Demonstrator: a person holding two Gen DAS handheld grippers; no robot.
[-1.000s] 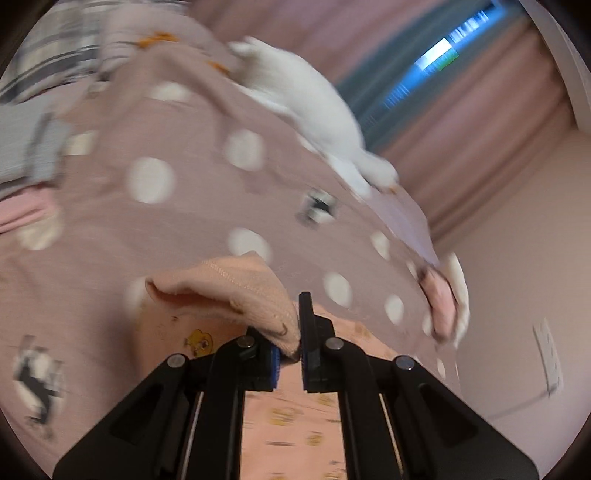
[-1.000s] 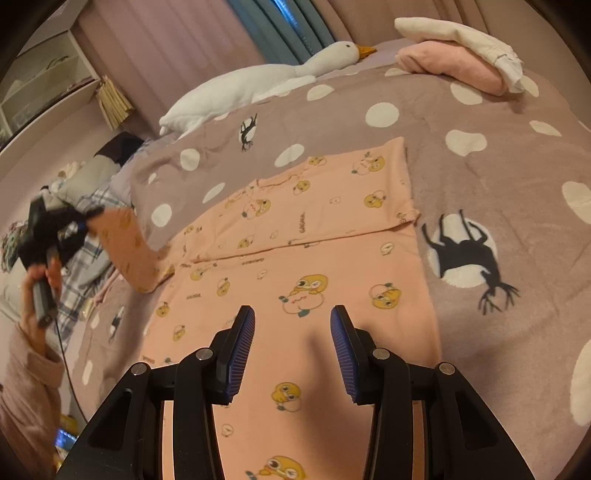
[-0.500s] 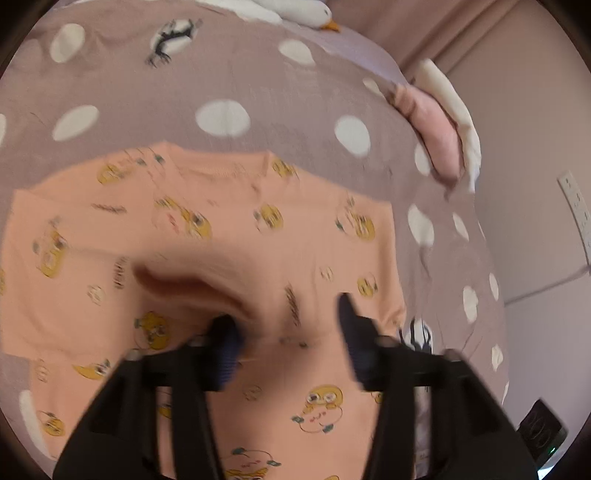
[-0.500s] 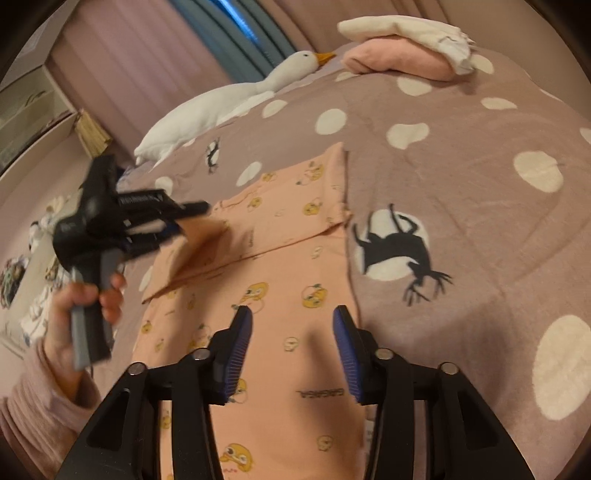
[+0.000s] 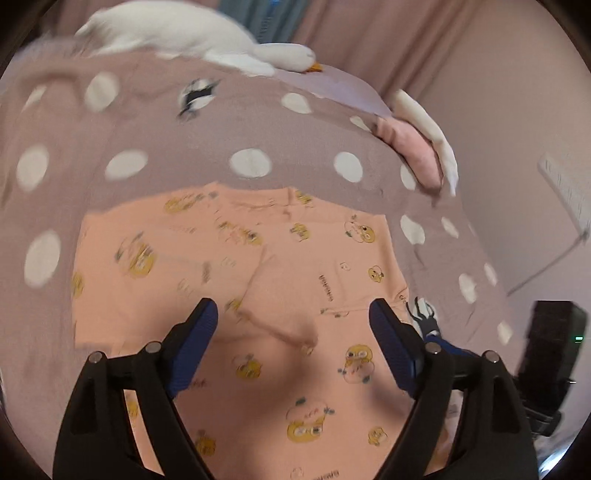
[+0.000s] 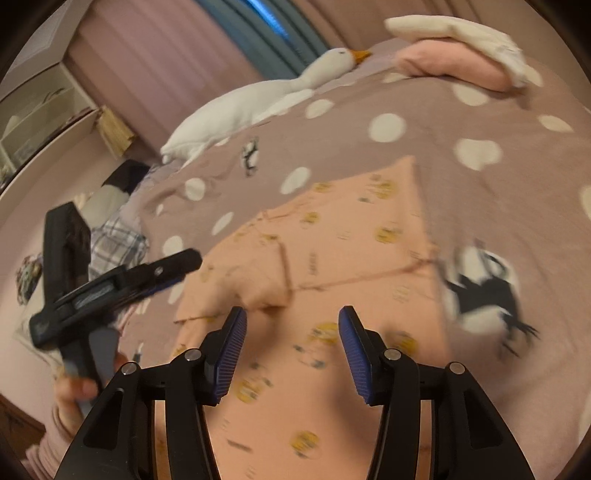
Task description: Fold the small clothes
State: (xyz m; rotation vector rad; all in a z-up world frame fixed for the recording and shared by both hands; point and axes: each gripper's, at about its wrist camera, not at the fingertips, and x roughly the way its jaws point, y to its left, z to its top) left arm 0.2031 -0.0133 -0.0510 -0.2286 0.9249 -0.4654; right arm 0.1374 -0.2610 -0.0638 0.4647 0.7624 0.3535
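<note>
A small peach shirt (image 5: pixel 280 273) printed with yellow cartoon figures lies flat on the mauve polka-dot bedspread (image 5: pixel 184 147). Its left sleeve (image 5: pixel 273 325) is folded in across the body. My left gripper (image 5: pixel 293 317) is open and empty, hovering just above the folded sleeve. My right gripper (image 6: pixel 291 328) is open and empty above the shirt's (image 6: pixel 332 266) lower part. The left gripper (image 6: pixel 122 284) also shows in the right wrist view, at the shirt's left edge, held by a hand.
A white plush goose (image 6: pixel 258 99) lies along the bed's far side. A pink pillow (image 6: pixel 454 66) with a white cloth (image 6: pixel 461 33) on it sits at the far right. Plaid clothing (image 6: pixel 114 240) lies at the left. A wall (image 5: pixel 517 147) runs along the right.
My left gripper carried the sleeve over the shirt, opened and let it go; the sleeve now lies folded on the body. My right gripper stayed open and shifted slightly.
</note>
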